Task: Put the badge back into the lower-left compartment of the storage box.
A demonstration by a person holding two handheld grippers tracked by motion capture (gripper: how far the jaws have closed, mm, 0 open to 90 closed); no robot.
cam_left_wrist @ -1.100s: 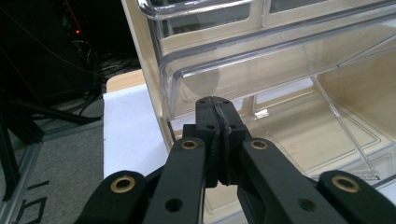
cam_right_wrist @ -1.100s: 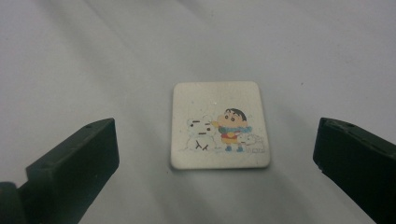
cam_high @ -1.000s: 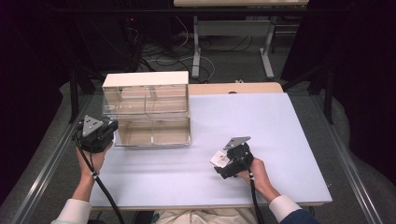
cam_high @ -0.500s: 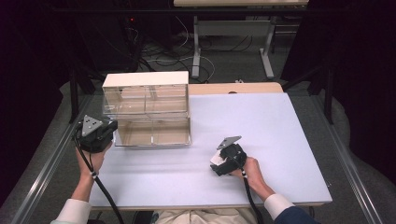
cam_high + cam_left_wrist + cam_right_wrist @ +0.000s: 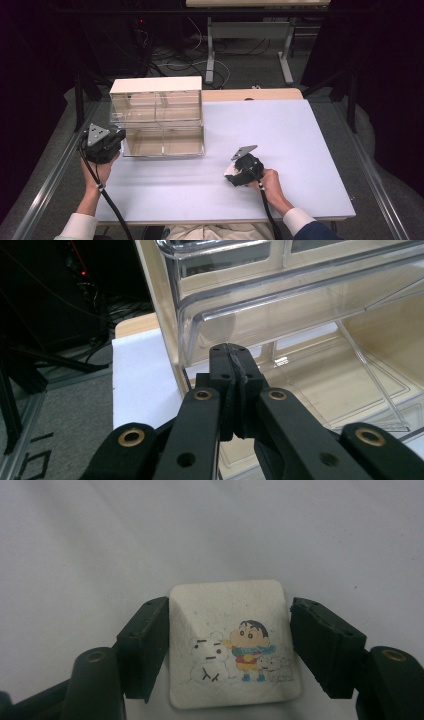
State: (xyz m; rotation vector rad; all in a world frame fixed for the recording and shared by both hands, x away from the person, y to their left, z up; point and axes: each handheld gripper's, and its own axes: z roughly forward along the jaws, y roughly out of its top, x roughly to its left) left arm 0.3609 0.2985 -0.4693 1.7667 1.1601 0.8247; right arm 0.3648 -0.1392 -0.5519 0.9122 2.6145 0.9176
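Observation:
A small white square pad [image 5: 225,615] printed with a cartoon child and a snowman lies on the pale table [image 5: 280,130] near the front. My right gripper [image 5: 230,645] points down at it; its jaws have just been closing and both pads now press the pad's sides. In the high view the right gripper [image 5: 232,176] sits front centre with the white pad [image 5: 228,171] at its tip. My left gripper [image 5: 231,357] is shut with nothing between its jaws, its tips close to the clear lower drawer [image 5: 320,365]. The left gripper [image 5: 118,142] stands at the cabinet's left side.
A white-topped cabinet [image 5: 157,85] with clear drawers stands at the table's back left; its wide lower drawer [image 5: 165,142] stands out forward. A wooden strip [image 5: 250,94] runs along the far edge. Metal rails [image 5: 372,180] flank the table. Cables trail from both grippers.
The right gripper has shifted slightly left and dipped toward the table over the white pad. The left gripper and the cabinet have not moved.

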